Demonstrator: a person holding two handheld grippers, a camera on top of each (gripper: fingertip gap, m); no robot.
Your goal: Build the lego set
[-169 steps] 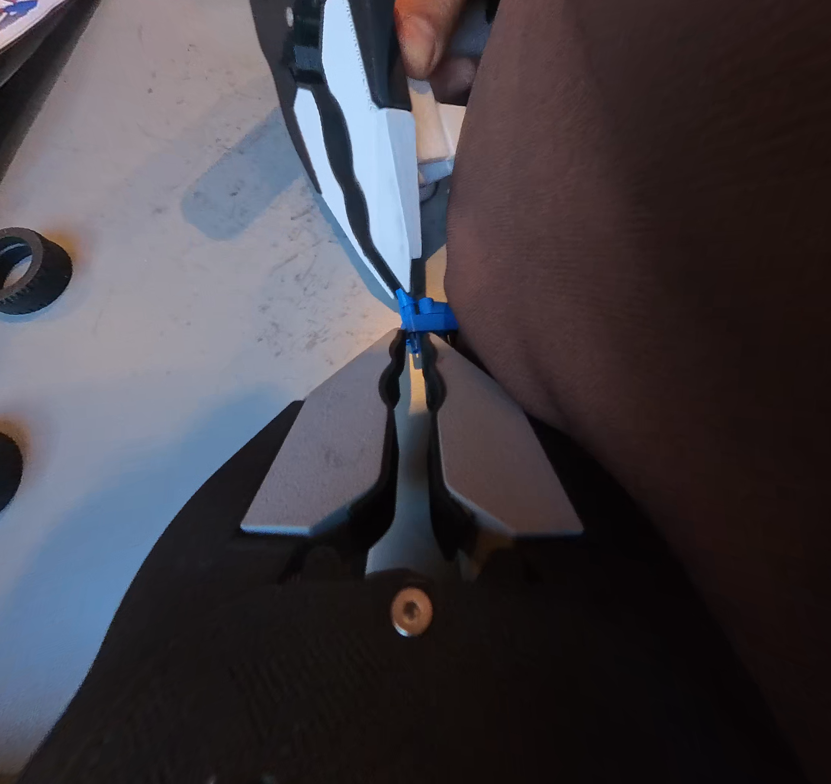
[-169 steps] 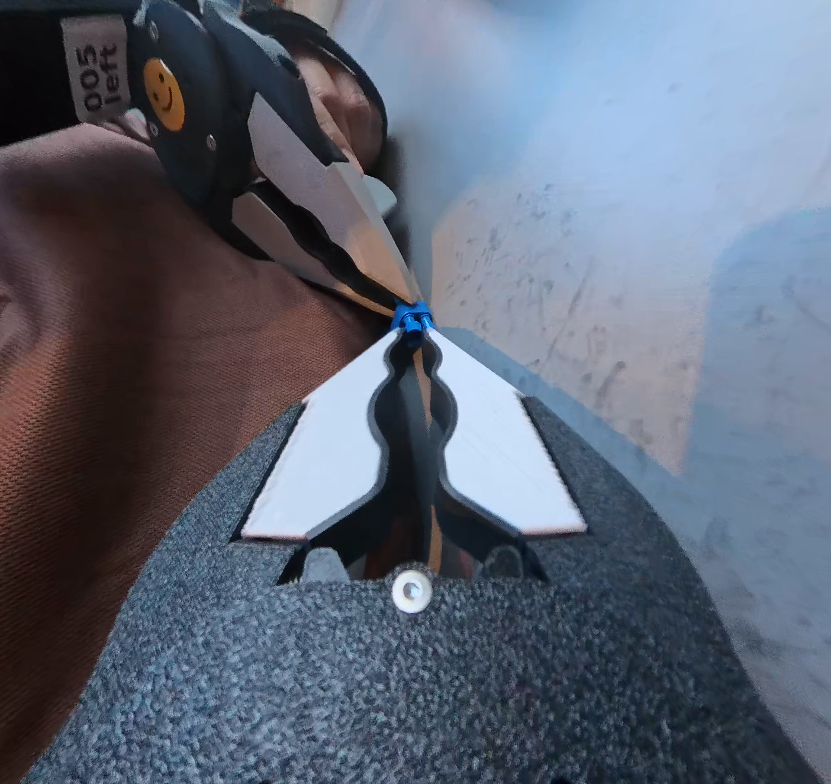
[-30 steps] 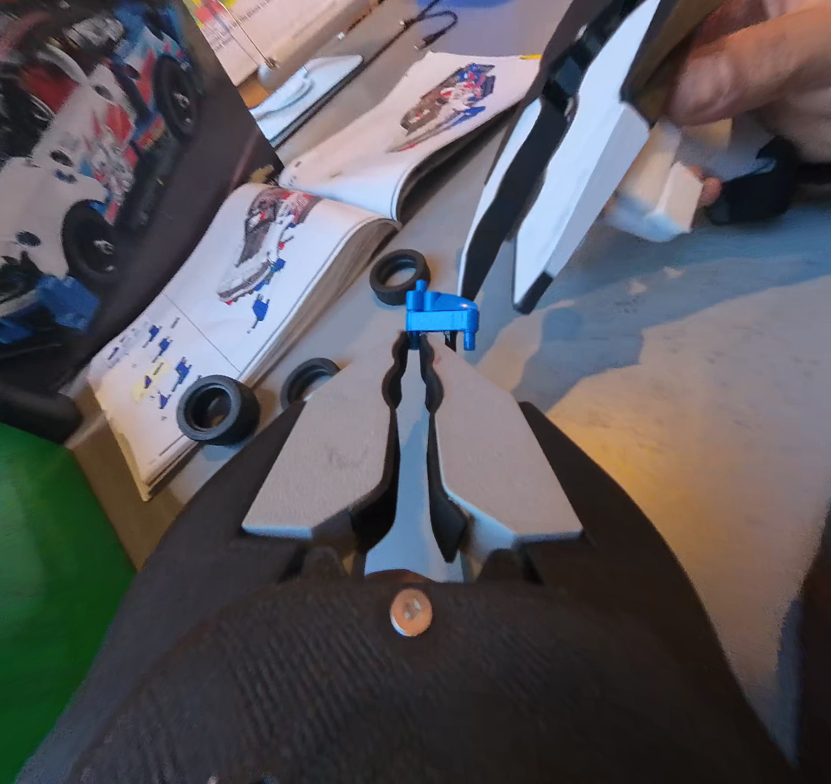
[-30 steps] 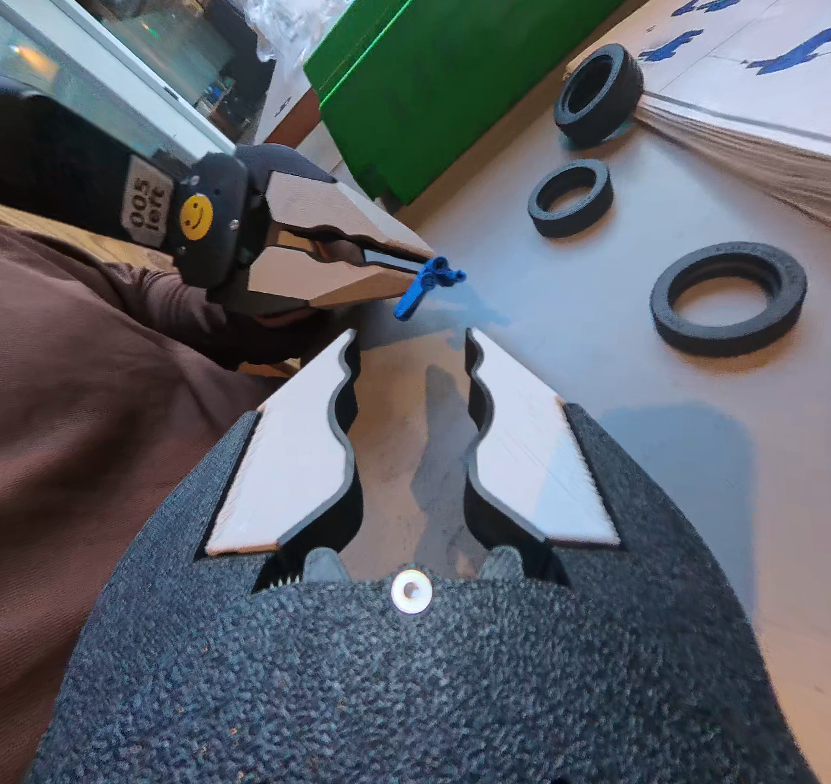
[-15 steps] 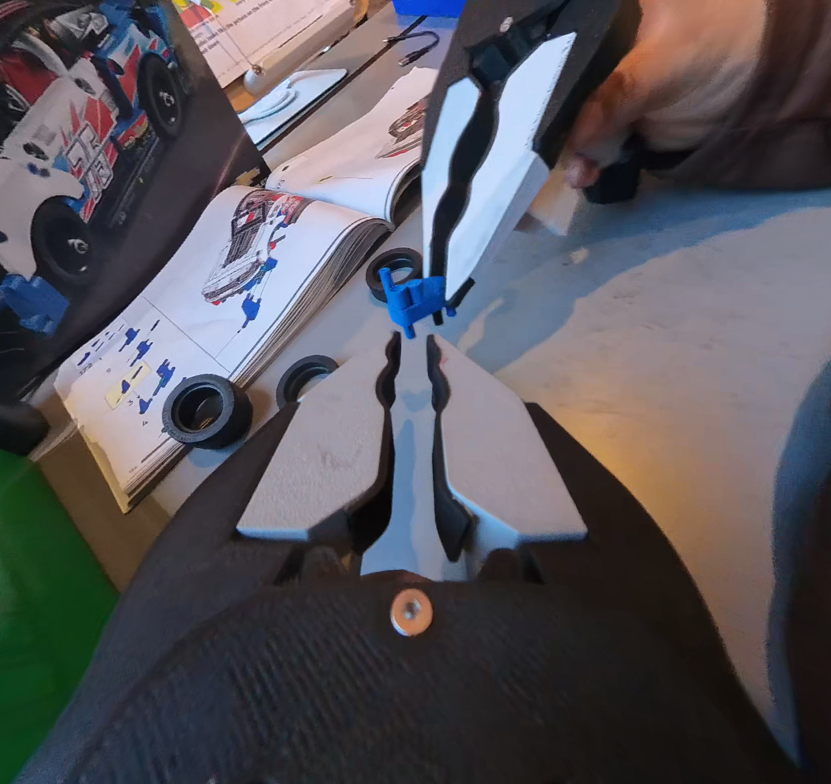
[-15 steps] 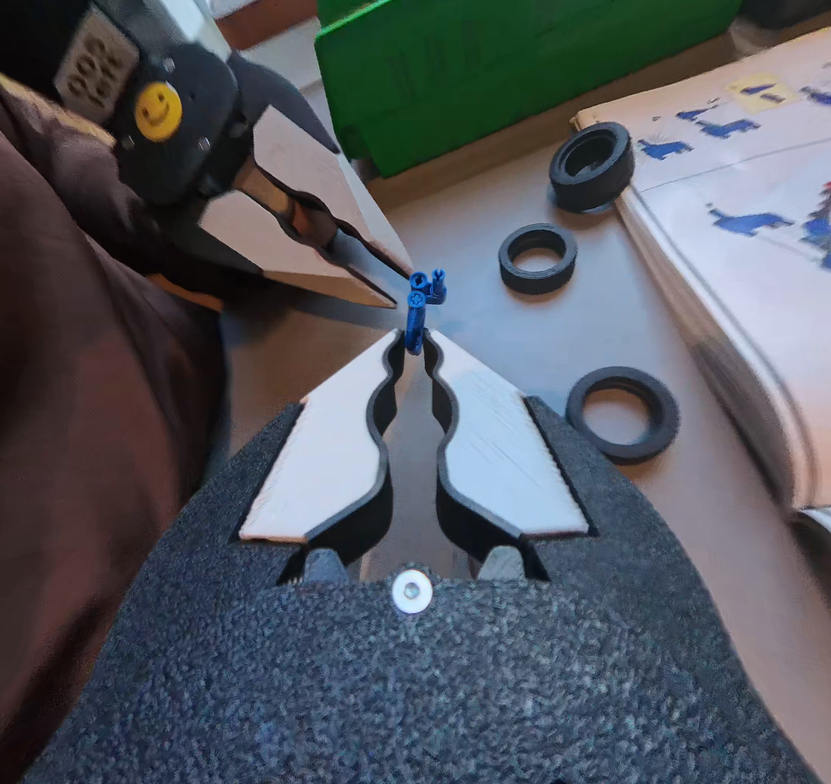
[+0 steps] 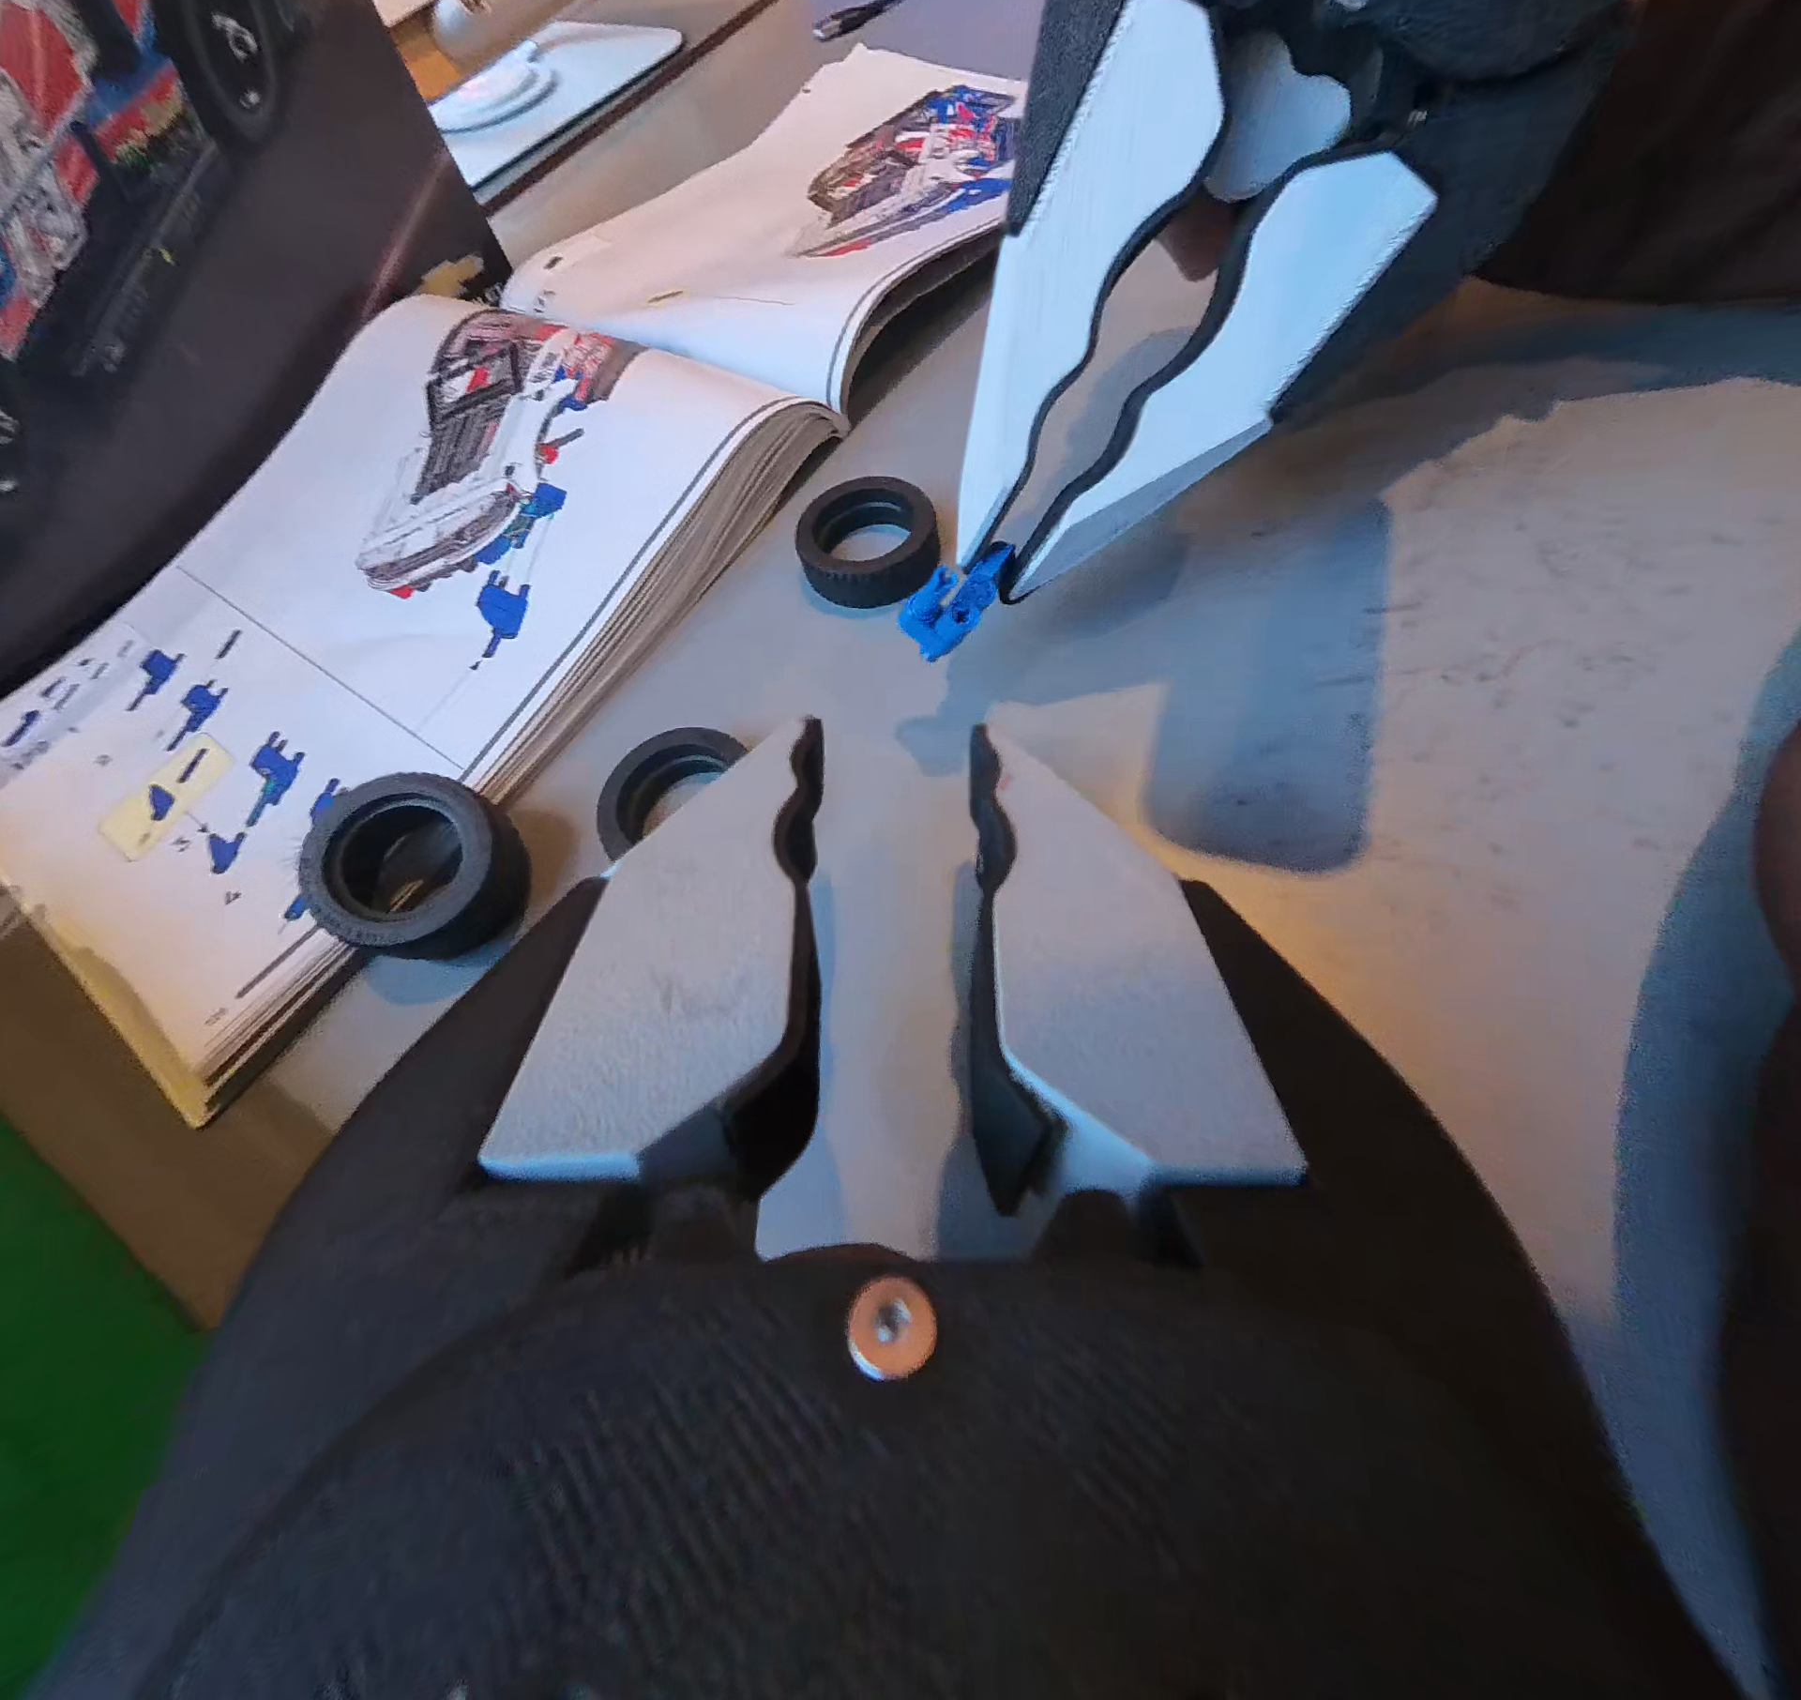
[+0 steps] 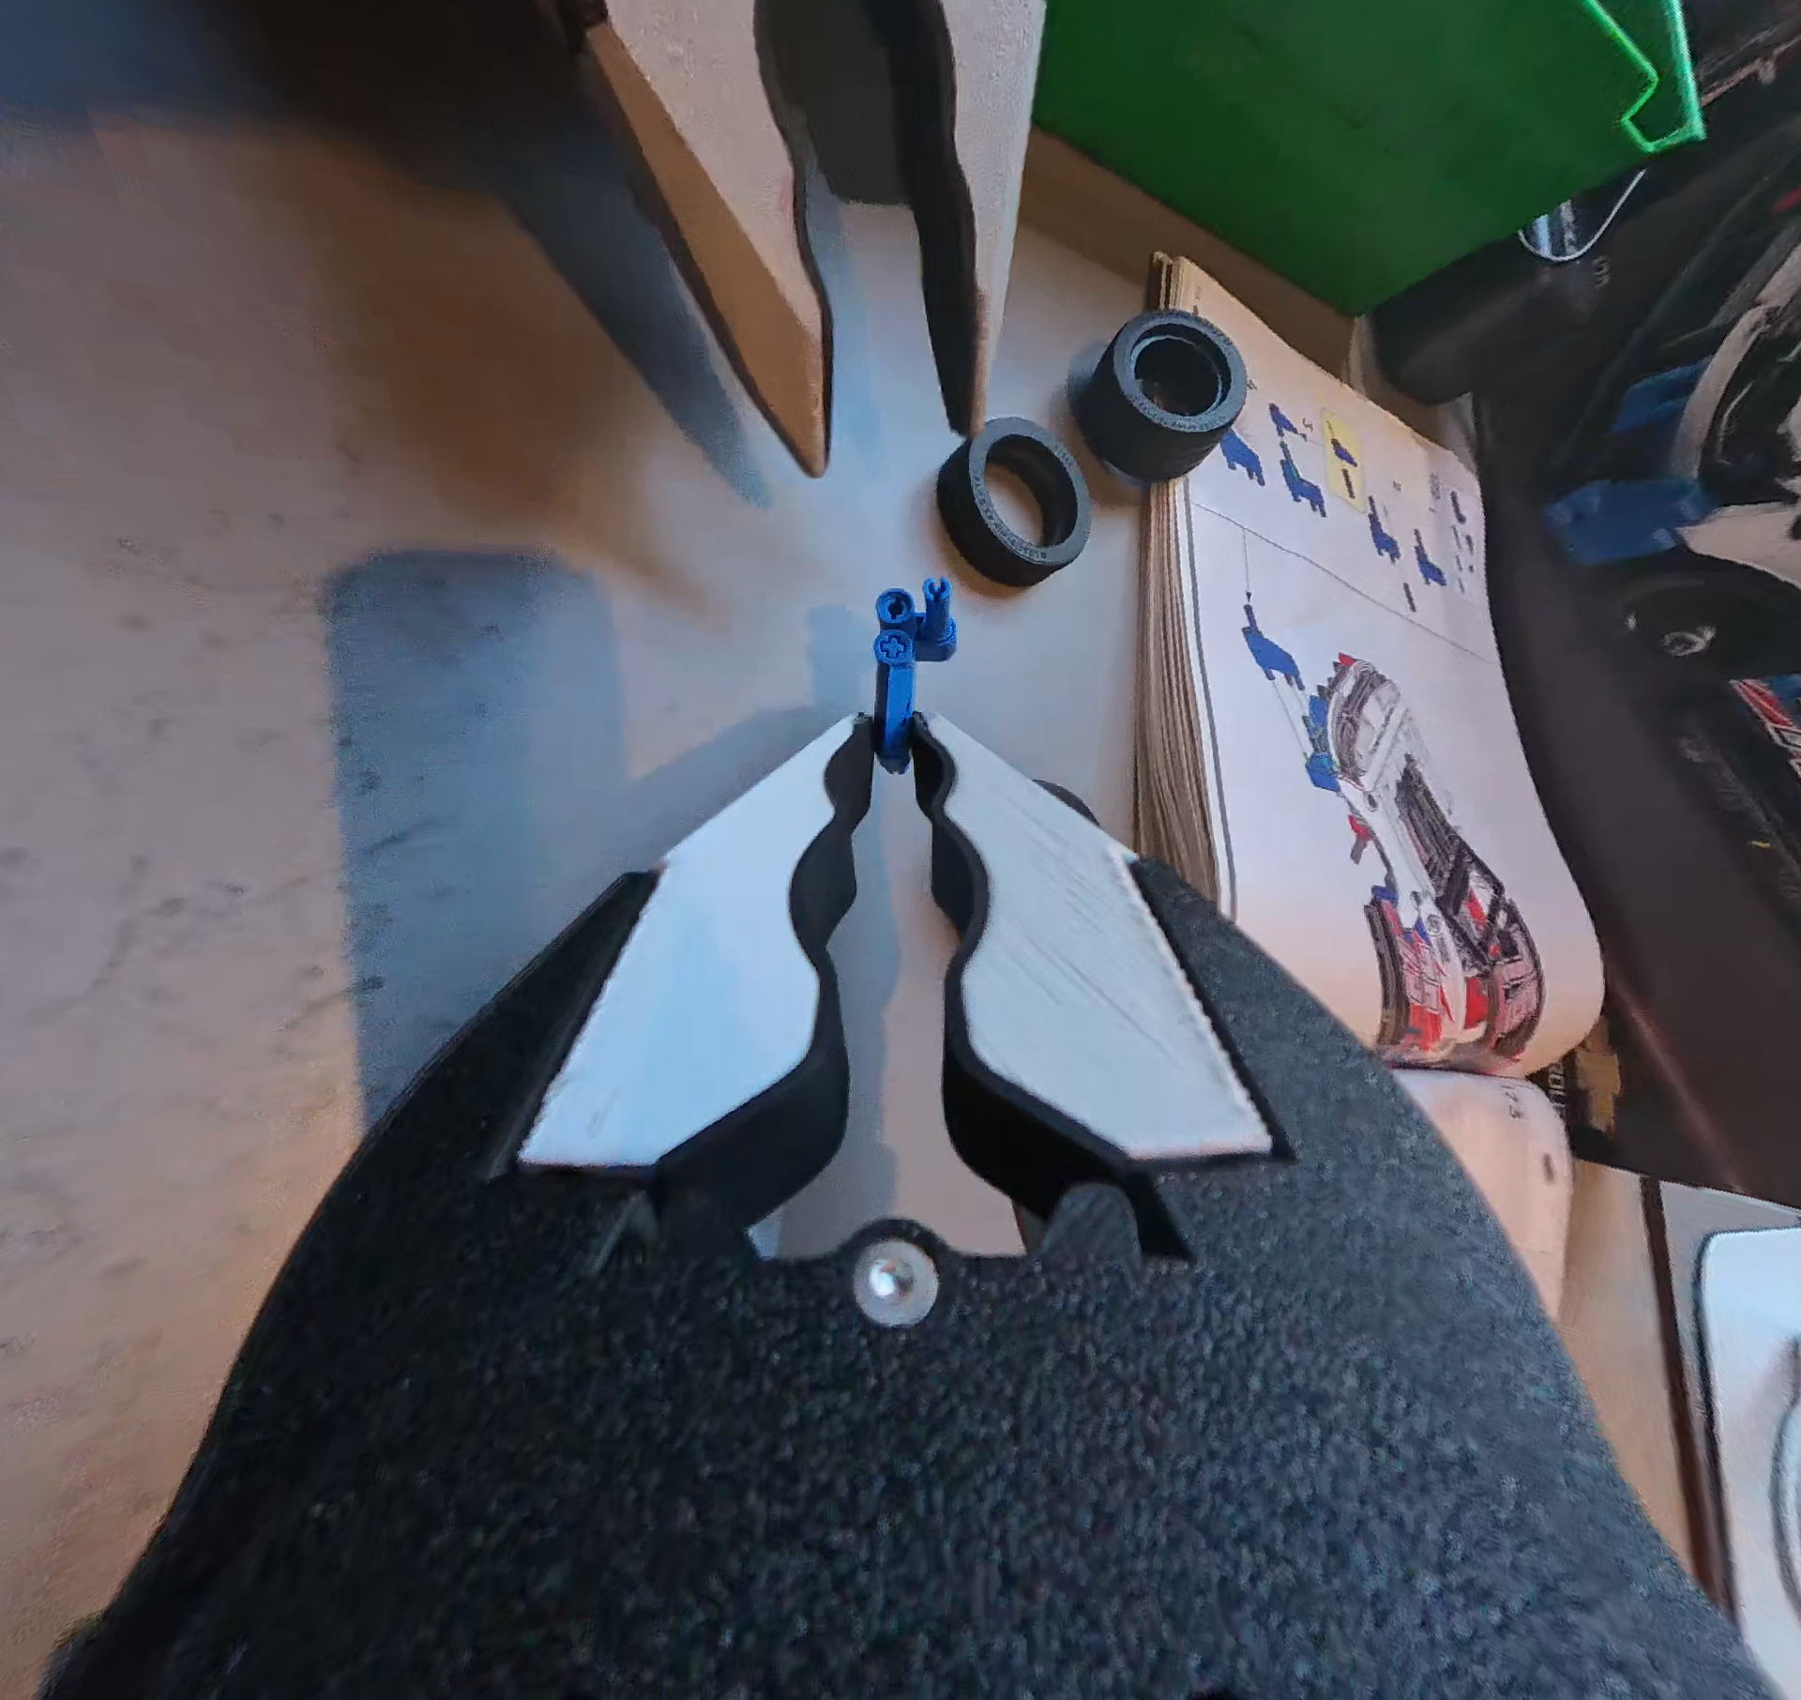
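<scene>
The small blue plastic lego assembly (image 8: 904, 669), a slim beam with short connector pins at its far end, sits at the centre of the right wrist view, pinched at its near end between the tips of the right gripper (image 8: 892, 727), whose jaws are drawn narrow around it. The piece hangs above the pale grey tabletop (image 8: 292, 776) and touches nothing else. In the left wrist view the same blue assembly (image 7: 943, 605) shows at about 12 o'clock, sticking out of the right gripper's (image 7: 994, 571) white fingertips, which come down from 1 o'clock.

The left gripper (image 7: 895, 737) holds nothing; its jaws stand moderately apart with bare table between them. In the right wrist view it (image 8: 892, 445) reaches in from 12 o'clock, its tips apart from the blue piece.

Just beyond the piece, at 1 o'clock in the right wrist view, lies a black rubber tyre ring (image 8: 1014, 503), and a taller black tyre (image 8: 1165, 396) rests partly on the open instruction booklet (image 8: 1384, 776) at 3 o'clock. A third black tyre (image 7: 867, 542) lies just beside the piece at 11 o'clock in the left wrist view. A green box (image 8: 1316, 74) stands at 1 o'clock, beyond the booklet.
</scene>
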